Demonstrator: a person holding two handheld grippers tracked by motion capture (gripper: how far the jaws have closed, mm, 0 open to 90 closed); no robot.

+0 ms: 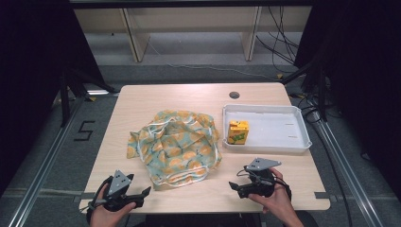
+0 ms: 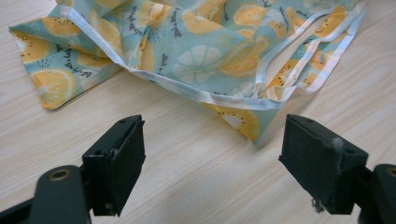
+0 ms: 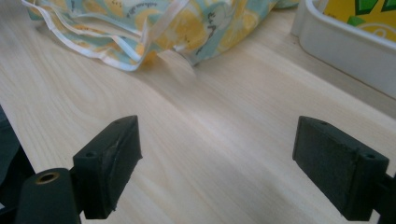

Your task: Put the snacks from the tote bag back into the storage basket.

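From above, a juice carton [image 1: 238, 132] sits in the white tray [image 1: 302, 124]; both hand-held grippers [image 2: 212, 158] [image 3: 217, 163] gape, empty, near the lemon-print cloth [image 2: 196, 51].

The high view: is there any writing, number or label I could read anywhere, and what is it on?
"5": dark mark on the grey floor left of the table.
Yellow carton in the white tray: green print, too small to read.
Lemon-print cloth bag: pattern, no words.

A crumpled lemon-print cloth [image 1: 176, 145] lies mid-desk [image 1: 142, 99], with a white tray [image 1: 293, 142] just to its right holding a yellow carton [image 1: 238, 131] upright at its left end
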